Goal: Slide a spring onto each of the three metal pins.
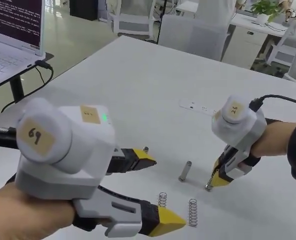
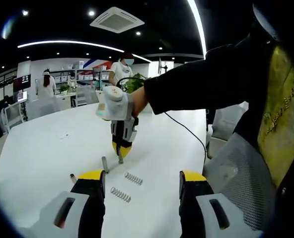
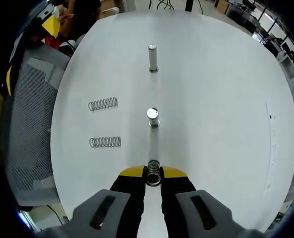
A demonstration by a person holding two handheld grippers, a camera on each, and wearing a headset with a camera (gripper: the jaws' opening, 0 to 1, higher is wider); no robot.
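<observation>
Springs: in the head view, one loose spring point(image 1: 162, 199) and a second loose spring point(image 1: 192, 212) lay flat on the counter point(image 1: 138, 75) beside the left tool point(image 1: 158, 187). The right tool point(image 1: 218, 181) was tipped down at the third pin point(image 1: 208, 188).

Left gripper view: own jaws wide apart, holding nothing. Middle pin point(image 2: 105, 164) and end pin point(image 2: 73, 178) stood upright and bare.

Right gripper view: jaws clamped on the third spring point(image 3: 153, 174), in line with both bare pins. Couldn't tell if it was seated. My read: first spring in progress, two left.
</observation>
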